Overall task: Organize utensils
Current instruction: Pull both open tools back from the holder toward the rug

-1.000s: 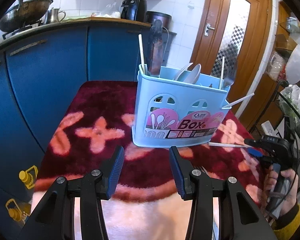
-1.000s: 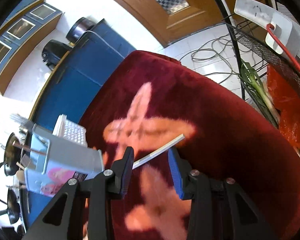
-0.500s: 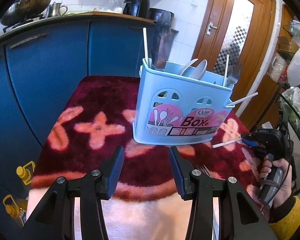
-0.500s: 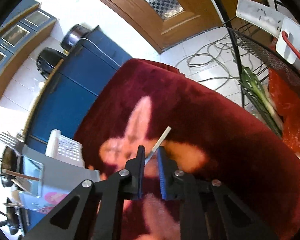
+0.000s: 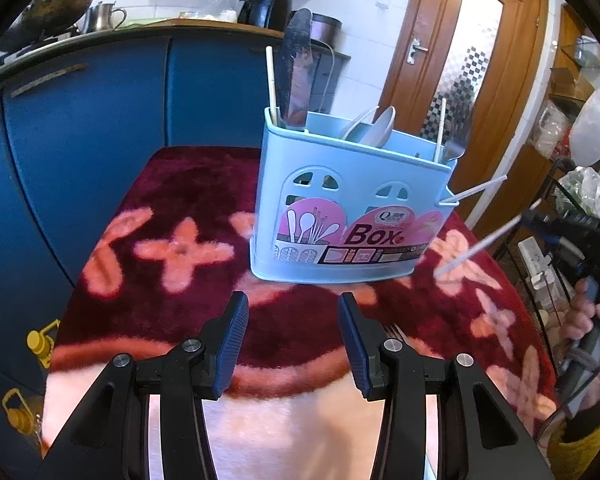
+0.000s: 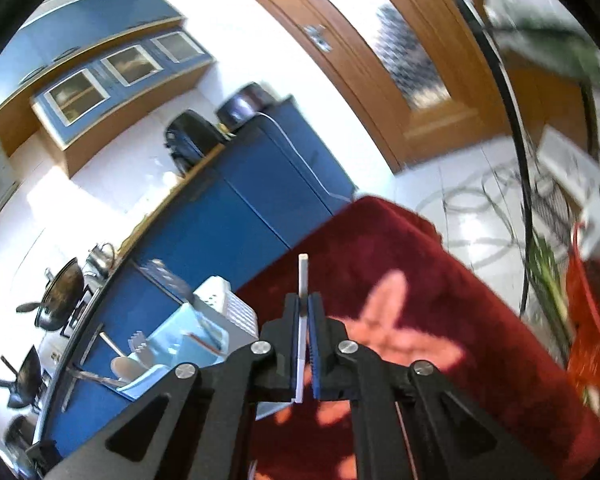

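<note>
Lifting thin white plastic chopstick (image 6: 303, 280) clear of red plush cloth (image 6: 440, 280), right gripper (image 6: 305, 344) clenched on it, likely for drop into light-blue plastic utensil box (image 5: 352, 208). Chopstick right of box, apart. Left gripper (image 5: 292, 340) released, empty, before box.

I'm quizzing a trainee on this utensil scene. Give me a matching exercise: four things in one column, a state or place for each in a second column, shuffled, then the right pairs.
Things:
1. white chopstick
2. left gripper
3. light blue utensil box
4. fork

States or places:
A. stands upright on the red rug, with utensils in it
B. clamped between closed jaws, off the rug
C. lies flat on the rug, just past the left gripper's right finger
D. jaws apart, nothing between them

Pairs: 1-B, 2-D, 3-A, 4-C
</note>
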`<state>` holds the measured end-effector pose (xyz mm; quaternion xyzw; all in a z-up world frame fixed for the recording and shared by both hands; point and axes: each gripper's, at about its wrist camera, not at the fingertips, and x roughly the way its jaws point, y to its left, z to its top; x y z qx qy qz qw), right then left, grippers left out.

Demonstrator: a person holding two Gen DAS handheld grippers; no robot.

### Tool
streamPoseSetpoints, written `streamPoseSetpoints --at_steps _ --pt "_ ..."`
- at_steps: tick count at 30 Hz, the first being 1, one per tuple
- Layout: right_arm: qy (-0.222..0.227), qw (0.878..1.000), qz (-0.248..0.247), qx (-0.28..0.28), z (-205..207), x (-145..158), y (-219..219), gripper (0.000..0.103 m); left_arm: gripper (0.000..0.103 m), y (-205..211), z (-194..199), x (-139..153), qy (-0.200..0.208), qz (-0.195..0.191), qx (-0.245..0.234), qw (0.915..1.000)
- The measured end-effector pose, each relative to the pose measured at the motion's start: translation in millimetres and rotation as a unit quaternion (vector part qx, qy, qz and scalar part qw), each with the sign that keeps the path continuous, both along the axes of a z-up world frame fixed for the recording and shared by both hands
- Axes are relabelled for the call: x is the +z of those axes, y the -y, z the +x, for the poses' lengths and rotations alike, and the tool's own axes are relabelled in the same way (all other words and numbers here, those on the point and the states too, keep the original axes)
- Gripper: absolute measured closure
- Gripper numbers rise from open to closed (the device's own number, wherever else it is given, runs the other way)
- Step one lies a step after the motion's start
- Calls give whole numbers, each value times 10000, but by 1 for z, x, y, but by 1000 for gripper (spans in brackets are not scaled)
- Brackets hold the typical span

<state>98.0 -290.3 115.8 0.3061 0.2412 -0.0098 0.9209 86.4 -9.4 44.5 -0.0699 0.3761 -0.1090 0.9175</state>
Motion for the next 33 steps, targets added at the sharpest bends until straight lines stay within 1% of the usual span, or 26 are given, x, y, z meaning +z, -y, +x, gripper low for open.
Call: streamPoseSetpoints --at_steps 3,7,13,17,20,26,30,32,33 --pt "206 9992 -333 -5 -2 21 -7 97 55 1 0 0 -2 6 -3 10000" --pt "612 9954 -729 -77 -5 50 -16 97 55 1 0 0 8 -11 -3 10000" --pt "1230 9879 -948 -12 -7 91 -31 97 55 1 0 0 3 -26 -5 10000" --pt "1493 9824 -1107 158 -4 105 -49 97 55 2 0 0 -2 -22 -11 10000" --pt "1454 9801 -1316 301 4 101 -66 97 55 2 0 -1 -5 -39 -13 10000" --pt "979 9792 -1611 746 33 70 -93 97 55 3 -2 -1 1 -65 -22 10000" --pt "587 9789 -1645 1060 48 48 -102 96 55 2 -2 -1 5 -83 -26 10000" --pt "459 9794 -1584 1163 50 40 -102 95 55 2 -2 -1 5 -79 -24 10000" --pt "424 9796 -1551 1203 50 38 -101 92 55 2 -3 -1 5 -84 -30 10000"
